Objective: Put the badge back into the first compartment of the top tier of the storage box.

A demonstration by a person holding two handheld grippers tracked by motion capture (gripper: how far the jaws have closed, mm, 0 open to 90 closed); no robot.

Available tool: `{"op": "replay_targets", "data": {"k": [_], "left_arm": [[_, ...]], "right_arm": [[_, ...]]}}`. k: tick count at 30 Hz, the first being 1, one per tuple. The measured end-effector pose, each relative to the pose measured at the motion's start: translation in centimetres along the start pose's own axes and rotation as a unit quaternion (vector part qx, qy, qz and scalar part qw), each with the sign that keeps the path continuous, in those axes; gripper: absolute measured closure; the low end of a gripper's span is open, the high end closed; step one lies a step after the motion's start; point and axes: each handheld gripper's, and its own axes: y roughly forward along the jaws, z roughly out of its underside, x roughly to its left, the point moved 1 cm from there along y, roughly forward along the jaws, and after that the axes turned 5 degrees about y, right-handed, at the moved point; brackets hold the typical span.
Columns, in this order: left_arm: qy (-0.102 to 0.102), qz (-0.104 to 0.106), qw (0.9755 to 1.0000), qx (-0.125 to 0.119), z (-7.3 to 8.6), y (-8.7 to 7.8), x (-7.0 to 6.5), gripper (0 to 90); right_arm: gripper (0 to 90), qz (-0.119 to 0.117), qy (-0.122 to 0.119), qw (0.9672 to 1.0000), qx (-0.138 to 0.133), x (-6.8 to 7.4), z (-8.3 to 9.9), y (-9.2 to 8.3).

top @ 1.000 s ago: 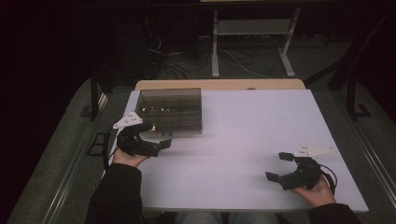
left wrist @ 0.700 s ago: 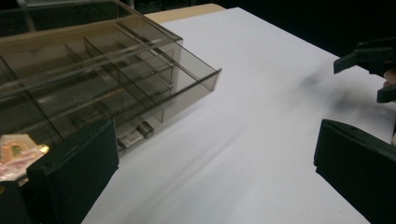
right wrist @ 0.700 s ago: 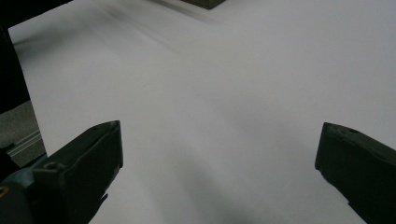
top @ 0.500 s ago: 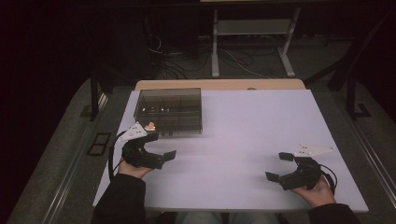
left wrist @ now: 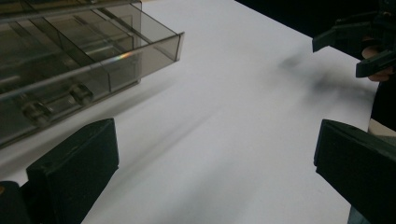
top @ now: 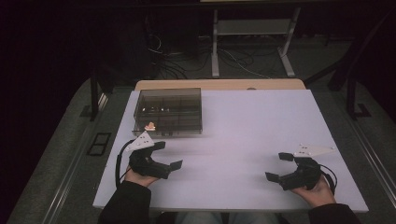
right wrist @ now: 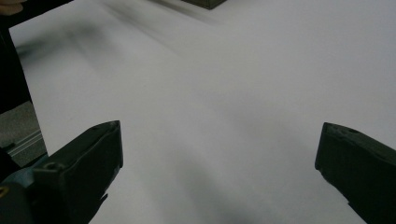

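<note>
High view gives me two tools on the white tabletop (top: 243, 126): my left tool (top: 169, 155) and right tool (top: 279, 166), both with jaws apart, holding nothing. One smoky compartment box (top: 169, 111) sits just beyond the left tool, not touching it.

No text, label, brand, number or sign can be read anywhere.

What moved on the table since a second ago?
The left claw pulled back from the smoky clear box toward the person's edge of the table, and it stays open and empty. It took hold of nothing. The right claw stayed where it was, open and empty, and the box did not move.
</note>
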Motion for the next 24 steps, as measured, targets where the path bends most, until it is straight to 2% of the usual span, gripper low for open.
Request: {"op": "replay_targets", "data": {"k": [6, 15, 24], "left_arm": [[-0.003, 0.006, 1.0000, 0.004, 1.2, 0.6, -0.3, 0.0], [0.009, 0.021, 0.9997, 0.008, 2.2, 1.4, -0.8, 0.0], [0.012, 0.030, 0.9993, 0.017, 3.1, 1.9, -0.9, 0.0]], "right_arm": [[0.3, 0.000, 0.000, 1.0000, 0.001, 0.0, 0.0, 0.0], [0.3, 0.000, 0.002, 1.0000, -0.002, 0.0, 0.0, 0.0], [0.3, 0.000, 0.004, 1.0000, -0.007, -0.2, 0.0, -0.2]]}}
